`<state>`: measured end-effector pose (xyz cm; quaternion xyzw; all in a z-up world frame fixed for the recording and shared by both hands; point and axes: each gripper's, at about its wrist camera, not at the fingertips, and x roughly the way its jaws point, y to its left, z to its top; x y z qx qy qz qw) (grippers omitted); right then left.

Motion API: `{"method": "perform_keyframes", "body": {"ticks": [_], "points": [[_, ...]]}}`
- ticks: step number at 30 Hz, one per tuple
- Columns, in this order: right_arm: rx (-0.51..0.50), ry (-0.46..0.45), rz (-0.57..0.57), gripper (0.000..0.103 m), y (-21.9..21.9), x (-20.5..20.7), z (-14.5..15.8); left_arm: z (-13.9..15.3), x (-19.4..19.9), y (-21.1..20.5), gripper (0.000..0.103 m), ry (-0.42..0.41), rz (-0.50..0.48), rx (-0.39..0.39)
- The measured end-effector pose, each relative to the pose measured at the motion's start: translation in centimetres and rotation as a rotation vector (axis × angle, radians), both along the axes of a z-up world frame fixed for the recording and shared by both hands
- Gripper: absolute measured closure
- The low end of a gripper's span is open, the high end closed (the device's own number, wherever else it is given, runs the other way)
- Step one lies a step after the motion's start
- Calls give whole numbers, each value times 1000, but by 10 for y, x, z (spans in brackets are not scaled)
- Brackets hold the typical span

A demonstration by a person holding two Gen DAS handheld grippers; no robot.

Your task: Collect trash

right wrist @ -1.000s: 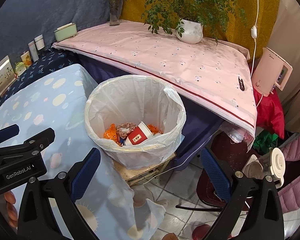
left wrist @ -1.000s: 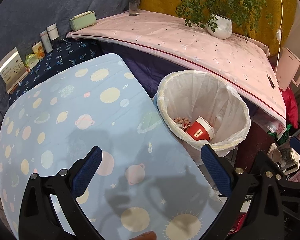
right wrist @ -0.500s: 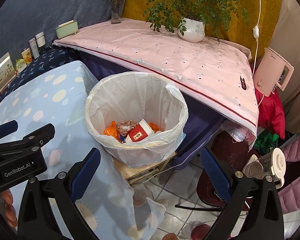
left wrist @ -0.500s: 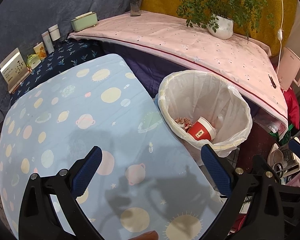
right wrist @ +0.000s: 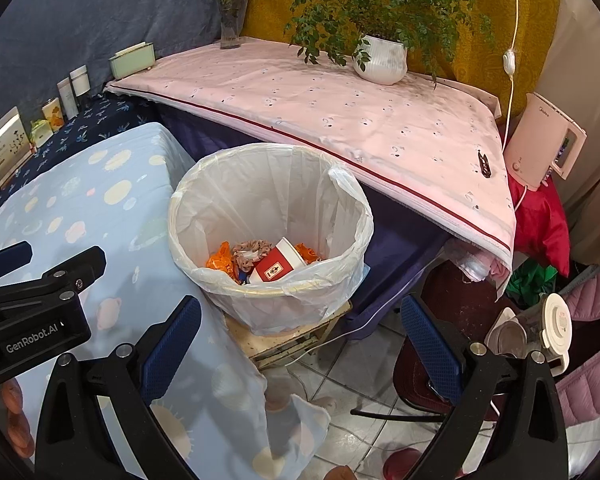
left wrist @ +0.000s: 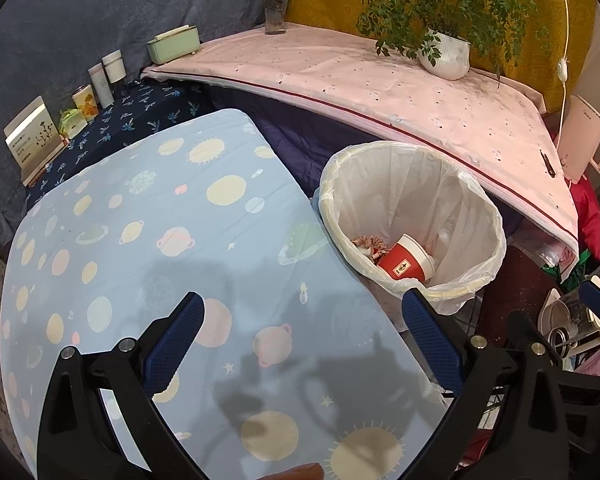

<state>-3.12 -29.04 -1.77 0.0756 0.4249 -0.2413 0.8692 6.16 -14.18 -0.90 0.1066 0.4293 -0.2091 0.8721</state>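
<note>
Nearest, both tools gape wide and hold nothing: the left tool (left wrist: 302,336) over the bare planet-print desk (left wrist: 148,216), the right tool (right wrist: 300,334) before the bin (right wrist: 270,236). Collecting looks finished; next calls for finding any leftover trash. Farther in, a red cup (right wrist: 276,266) lies tilted among orange wrappers (right wrist: 220,260) inside the white-lined bin.

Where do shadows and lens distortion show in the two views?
Left wrist view: dark gripper shadows fall on the planet-print cloth; the pink tabletop edge bows. Right wrist view: the same pink tabletop edge curves; black corners frame both views.
</note>
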Motion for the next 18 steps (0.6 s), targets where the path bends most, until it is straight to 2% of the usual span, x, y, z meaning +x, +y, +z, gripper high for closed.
{"method": "perform_keyframes", "body": {"ticks": [18], "points": [[10, 1, -3, 7, -1, -2, -4, -3, -3, -4, 8, -15, 20, 21]]}}
